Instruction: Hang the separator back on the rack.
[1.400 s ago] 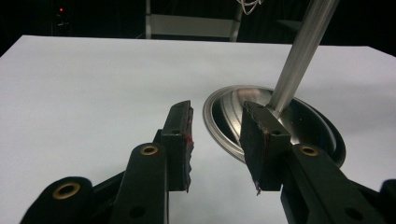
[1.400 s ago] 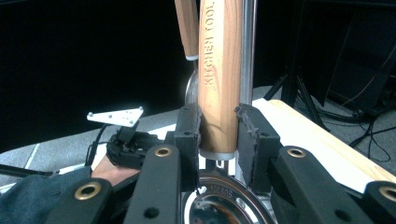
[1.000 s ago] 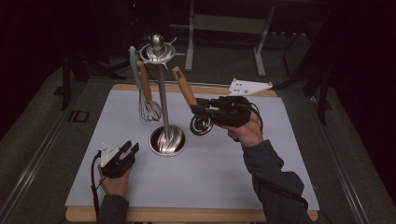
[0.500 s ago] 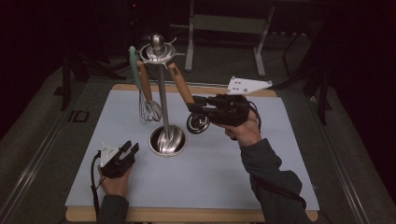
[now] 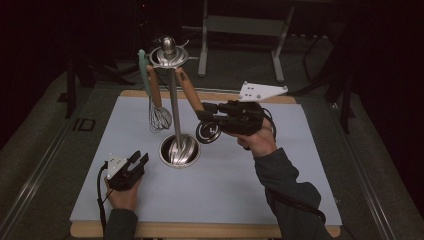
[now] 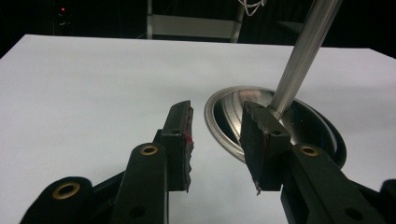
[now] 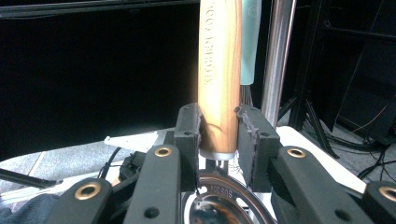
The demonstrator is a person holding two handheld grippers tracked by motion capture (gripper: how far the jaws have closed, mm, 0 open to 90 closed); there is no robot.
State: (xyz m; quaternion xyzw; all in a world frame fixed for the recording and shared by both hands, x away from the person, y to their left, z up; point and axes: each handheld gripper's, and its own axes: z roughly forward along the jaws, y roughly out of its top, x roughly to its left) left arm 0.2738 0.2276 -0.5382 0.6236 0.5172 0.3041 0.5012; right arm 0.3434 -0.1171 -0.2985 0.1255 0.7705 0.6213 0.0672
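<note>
Now right tongs (image 7: 218, 140) clamp wooden-handled utensil (image 7: 219, 70) hanging from stand (image 5: 174, 107).

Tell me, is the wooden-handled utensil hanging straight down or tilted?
Tilted: the wooden-handled utensil slants off the rack, with the right gripper around its lower handle.

Pale blue-grey mat (image 5: 300, 175) across the desk (image 5: 200, 231), whose wooden edge shows light tan along the near side. Shiny silver stand (image 5: 173, 107), its round base (image 5: 179, 150) mirror-bright with a dark rim. Warm brown wooden handle (image 7: 218, 70) with the grain running lengthwise and pressed lettering, a silver collar at its end. Beside it, a mint-green handle (image 7: 250, 37). The whisk (image 5: 159, 117) has silver wires. Both hand-held grippers are matte black: the right hand-held gripper (image 5: 206, 116) carries a white plate with dark dots; the left hand-held gripper (image 6: 217, 140) shows brass-coloured rivets and a red speck. Grey sleeve (image 5: 290, 195). Dark surroundings.
</note>
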